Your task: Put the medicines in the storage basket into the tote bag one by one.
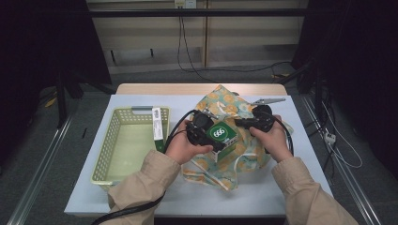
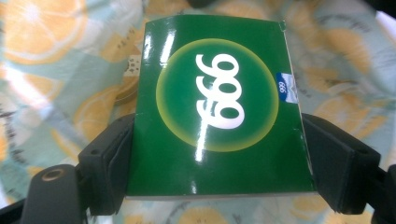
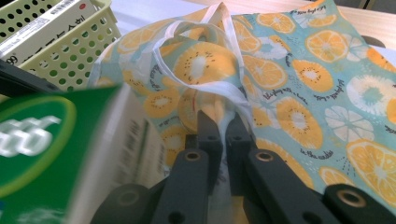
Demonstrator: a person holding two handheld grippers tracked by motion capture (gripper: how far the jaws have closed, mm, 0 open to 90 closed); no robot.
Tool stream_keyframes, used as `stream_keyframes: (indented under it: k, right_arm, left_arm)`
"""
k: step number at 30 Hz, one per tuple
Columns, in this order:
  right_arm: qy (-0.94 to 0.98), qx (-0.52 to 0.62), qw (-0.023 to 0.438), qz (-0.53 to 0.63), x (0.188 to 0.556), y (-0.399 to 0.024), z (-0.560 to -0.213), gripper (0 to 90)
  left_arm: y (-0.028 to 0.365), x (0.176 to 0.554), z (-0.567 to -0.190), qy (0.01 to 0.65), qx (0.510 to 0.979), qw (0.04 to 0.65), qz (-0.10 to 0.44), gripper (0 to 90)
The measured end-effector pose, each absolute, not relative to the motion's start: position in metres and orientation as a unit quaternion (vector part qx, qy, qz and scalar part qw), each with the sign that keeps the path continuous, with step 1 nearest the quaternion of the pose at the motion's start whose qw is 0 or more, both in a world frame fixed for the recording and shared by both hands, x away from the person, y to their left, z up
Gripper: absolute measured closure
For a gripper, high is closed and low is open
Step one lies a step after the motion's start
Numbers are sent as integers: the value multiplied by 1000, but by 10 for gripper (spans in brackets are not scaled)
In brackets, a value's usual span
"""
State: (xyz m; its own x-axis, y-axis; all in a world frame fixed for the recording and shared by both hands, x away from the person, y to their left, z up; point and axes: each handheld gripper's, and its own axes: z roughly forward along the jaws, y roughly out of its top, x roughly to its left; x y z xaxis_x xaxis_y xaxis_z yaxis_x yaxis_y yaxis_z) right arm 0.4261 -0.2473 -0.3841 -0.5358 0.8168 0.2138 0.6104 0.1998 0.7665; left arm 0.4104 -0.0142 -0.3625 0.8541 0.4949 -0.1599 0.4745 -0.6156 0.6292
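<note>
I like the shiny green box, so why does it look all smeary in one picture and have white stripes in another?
Right gripper view: the green box sits very close at the edge, so it is blurred, while the fruit-print bag stays sharp. Left gripper view: the box is sharp, with white glare streaks on its glossy face.

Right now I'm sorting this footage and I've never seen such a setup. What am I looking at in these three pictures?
A person at a table holds a hand tool with two black jaws in each hand. One camera looks down from above; the other two ride on the tools. The left gripper clamps a green box printed "999". The right gripper pinches the white edge of a fruit-print cloth bag. Beside them sits a pale yellow basket with a long white box leaning inside.
</note>
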Motion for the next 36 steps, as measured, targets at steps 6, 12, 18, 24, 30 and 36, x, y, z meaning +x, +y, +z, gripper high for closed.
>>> stream_keyframes:
  k: [6,12,18,24,30,36]
  right_arm:
    - [766,461,129,429,424,-248,-376,888]
    - [766,460,132,429,422,-249,-371,888]
    - [767,459,131,429,422,-247,-371,888]
    - [768,458,127,429,423,-245,-373,888]
    - [765,460,124,434,426,-244,-376,888]
    - [763,462,124,435,428,-242,-376,888]
  left_arm:
    - [-23,420,-383,280,898,340,14,177]
    - [-30,432,-395,285,897,336,25,175]
    - [-31,447,-396,302,891,338,36,174]
    - [-32,464,-395,324,881,341,55,173]
    - [-35,475,-394,322,878,348,66,172]
    - [-38,488,-391,335,871,348,85,172]
